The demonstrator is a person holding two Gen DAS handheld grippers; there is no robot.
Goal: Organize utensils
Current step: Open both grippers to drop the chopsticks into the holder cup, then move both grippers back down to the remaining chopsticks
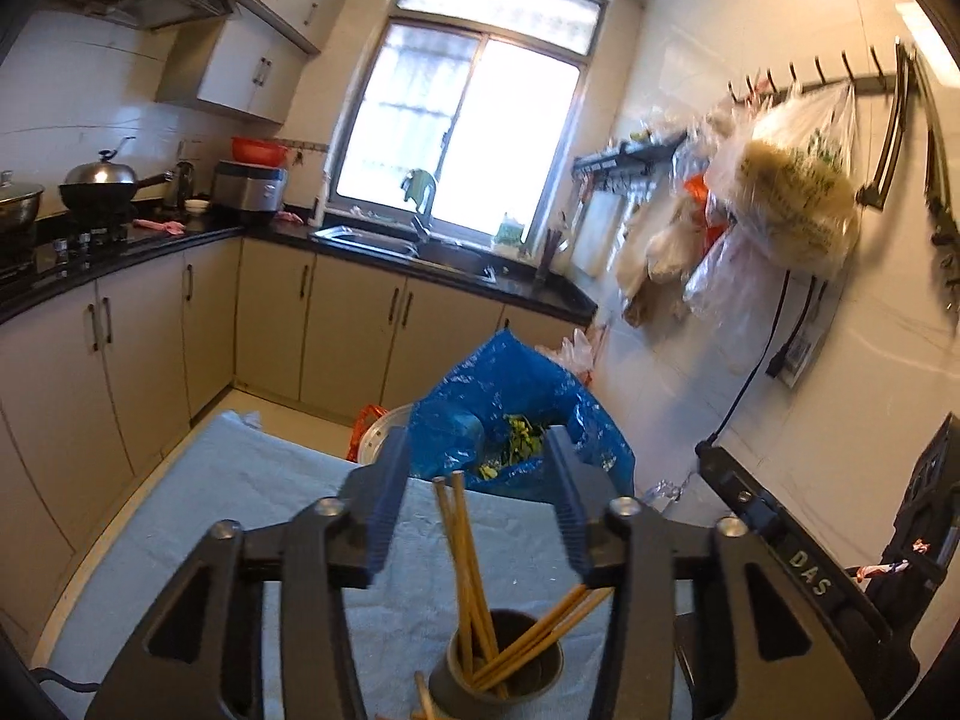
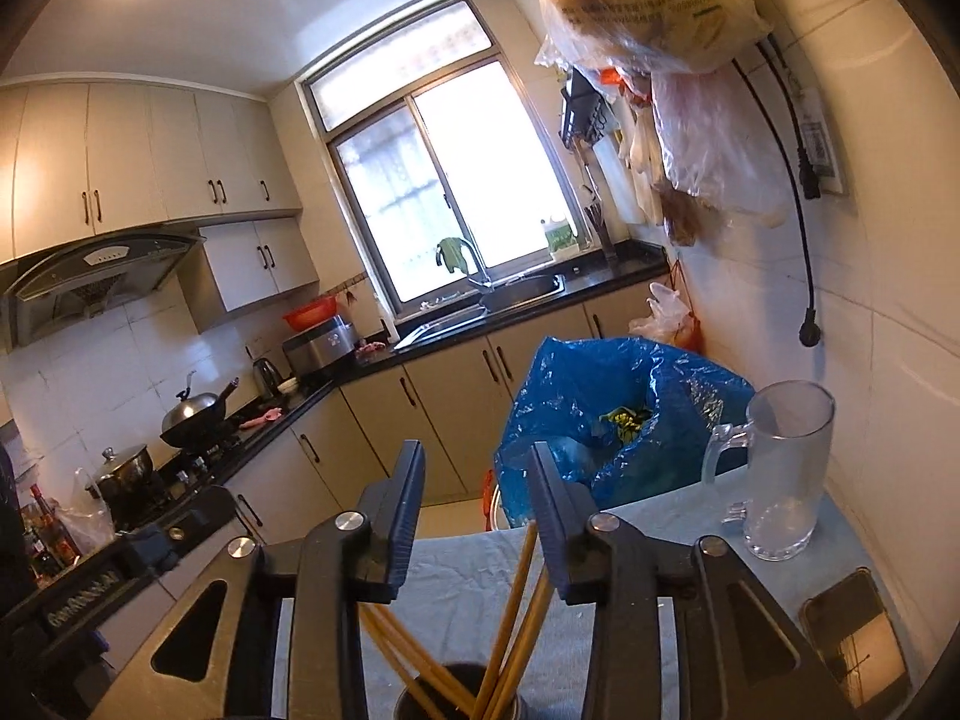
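Note:
A dark round utensil cup (image 1: 444, 684) stands on a table under a pale blue cloth (image 1: 252, 480). Several wooden chopsticks (image 1: 465, 546) stand in it, some upright, some leaning right. My left gripper (image 1: 477, 468) is open above the cup, its blue-padded fingers on either side of the upright chopsticks, touching none. In the right wrist view the same cup (image 2: 414, 702) sits at the bottom edge with the chopsticks (image 2: 516, 600) fanned out. My right gripper (image 2: 477, 480) is open and empty above it.
A bin lined with a blue bag (image 1: 510, 414) holding green scraps stands past the table's far edge. A clear glass mug (image 2: 780, 468) and a phone (image 2: 852, 642) sit on the table's right. The other gripper's black body (image 1: 780, 546) is at right. Plastic bags (image 1: 792, 192) hang on the wall.

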